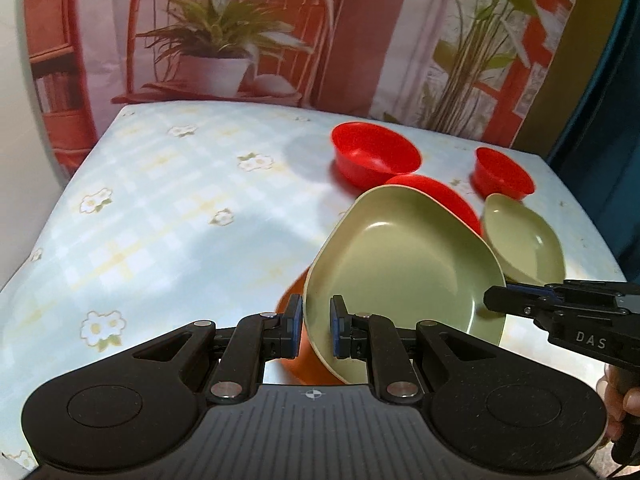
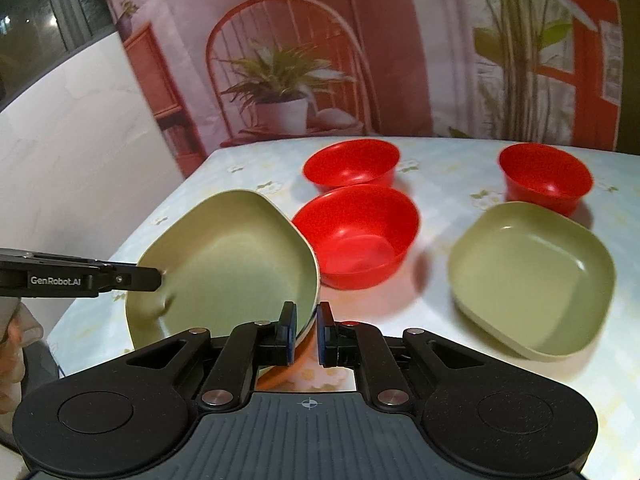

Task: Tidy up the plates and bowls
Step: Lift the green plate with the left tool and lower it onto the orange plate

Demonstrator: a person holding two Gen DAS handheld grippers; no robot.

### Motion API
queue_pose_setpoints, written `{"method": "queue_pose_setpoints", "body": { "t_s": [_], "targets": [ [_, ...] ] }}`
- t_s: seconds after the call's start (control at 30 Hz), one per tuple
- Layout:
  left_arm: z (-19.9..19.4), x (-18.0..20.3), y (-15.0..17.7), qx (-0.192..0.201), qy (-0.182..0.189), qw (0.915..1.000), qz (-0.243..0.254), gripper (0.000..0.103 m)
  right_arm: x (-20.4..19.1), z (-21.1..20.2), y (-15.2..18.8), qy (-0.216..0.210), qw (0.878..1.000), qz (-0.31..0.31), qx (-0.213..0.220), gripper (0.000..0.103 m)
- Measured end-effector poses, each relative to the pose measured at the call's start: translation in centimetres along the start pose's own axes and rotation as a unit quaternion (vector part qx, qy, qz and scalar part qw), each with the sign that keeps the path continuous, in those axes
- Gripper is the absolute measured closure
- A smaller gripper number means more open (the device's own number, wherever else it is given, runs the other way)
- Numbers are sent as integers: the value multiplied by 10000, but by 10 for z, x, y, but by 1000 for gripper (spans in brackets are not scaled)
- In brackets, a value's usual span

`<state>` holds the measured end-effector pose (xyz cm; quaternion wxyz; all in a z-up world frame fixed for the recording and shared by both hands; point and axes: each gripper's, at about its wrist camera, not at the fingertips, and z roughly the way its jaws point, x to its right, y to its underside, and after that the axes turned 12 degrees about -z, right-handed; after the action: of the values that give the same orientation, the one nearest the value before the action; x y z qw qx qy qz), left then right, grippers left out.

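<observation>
Smooth green rounded-square plate (image 2: 224,264) tilts above the floral cloth (image 1: 160,216), at nine o'clock from glossy red bowl (image 2: 356,236); left gripper (image 1: 314,326) and right gripper (image 2: 307,330) both pinch its rim.

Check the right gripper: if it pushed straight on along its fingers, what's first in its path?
Probably the nearest red bowl. The right gripper is shut on the rim of the tilted green plate, and that bowl sits just beyond its fingertips. Depth is unclear; it might meet the tablecloth first.
</observation>
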<state>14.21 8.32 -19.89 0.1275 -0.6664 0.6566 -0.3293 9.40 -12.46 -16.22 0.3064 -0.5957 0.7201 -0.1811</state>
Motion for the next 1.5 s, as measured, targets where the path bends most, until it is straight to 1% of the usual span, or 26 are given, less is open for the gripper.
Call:
{"method": "queue_pose_setpoints", "body": {
  "t_s": [0.3, 0.57, 0.87, 1.2, 1.47, 1.5],
  "targets": [
    [11, -8, 2, -27, -184, 9998, 31, 88, -8, 18, 5, -92, 9995, -21, -304, 93],
    [16, -10, 5, 6, -240, 9997, 41, 88, -11, 23, 7, -118, 9991, -2, -401, 92],
    [16, -9, 6, 57, -318, 9994, 120, 87, -13, 20, 7, -79, 9992, -44, -383, 91],
    [16, -10, 7, 73, -364, 9993, 77, 87, -13, 16, 8, -25, 9993, -185, -332, 83],
    [17, -12, 7, 50, -399, 9992, 21, 87, -9, 16, -1, 125, 9992, -342, -172, 84],
    [17, -12, 7, 50, -399, 9992, 15, 87, -8, 18, -2, 147, 9990, -382, -156, 89]
  ]
}}
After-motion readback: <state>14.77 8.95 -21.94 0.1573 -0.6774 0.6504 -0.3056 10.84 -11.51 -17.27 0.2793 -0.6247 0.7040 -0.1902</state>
